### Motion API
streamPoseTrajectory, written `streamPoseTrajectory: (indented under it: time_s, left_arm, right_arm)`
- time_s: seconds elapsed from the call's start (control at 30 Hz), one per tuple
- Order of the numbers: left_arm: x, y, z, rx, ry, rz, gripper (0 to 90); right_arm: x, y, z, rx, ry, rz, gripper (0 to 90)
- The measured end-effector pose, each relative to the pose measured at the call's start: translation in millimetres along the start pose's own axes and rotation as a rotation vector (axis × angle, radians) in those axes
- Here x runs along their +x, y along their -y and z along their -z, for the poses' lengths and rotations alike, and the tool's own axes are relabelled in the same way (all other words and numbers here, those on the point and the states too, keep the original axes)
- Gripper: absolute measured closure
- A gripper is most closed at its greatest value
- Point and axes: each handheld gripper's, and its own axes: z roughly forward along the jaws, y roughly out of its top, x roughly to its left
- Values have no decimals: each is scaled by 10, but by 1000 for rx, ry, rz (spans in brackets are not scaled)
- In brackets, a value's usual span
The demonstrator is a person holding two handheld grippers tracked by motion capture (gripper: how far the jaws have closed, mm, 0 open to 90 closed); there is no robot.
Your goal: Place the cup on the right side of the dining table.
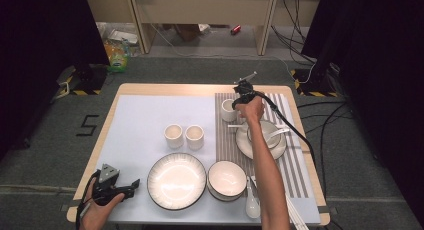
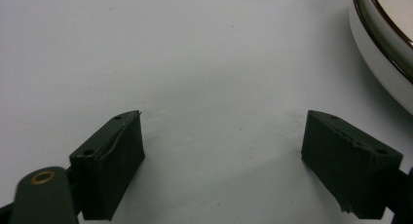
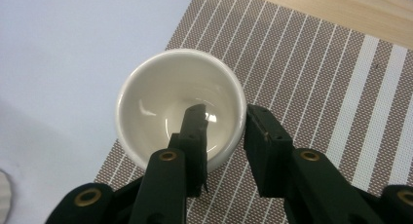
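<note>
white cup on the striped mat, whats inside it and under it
Inside the small white ceramic cup sits one black jaw of the right gripper, the other outside the wall; otherwise it looks empty. Beneath lies the brown striped placemat; the base's contact patch is hidden.

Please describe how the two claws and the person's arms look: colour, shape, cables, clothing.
Both claws, left and right, are black with two blocky jaws and brass-coloured rivets. The left claw carries a grey three-cornered plate. A black cable trails from the right claw. Both forearms are bare, no sleeves visible.
</note>
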Motion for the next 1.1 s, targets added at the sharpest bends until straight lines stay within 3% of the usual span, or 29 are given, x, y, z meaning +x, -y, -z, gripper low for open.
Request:
streamPoseTrajectory:
  time_s: [0.2,0.33,0.8,1.1]
  left_arm:
    - [-1,0,0,0,0,0,145]
    - [-1,0,0,1,-1,-1,145]
    - [-4,0,-3,-3,-1,2,144]
    - [-7,2,-8,-10,-6,3,144]
  right_arm:
    - [-20,16,68,-19,3,-5,624]
    - [-14,35,147,-40,-20,-2,575]
    - [35,162,395,-76,-49,43,412]
    - [68,276,516,-96,-67,69,375]
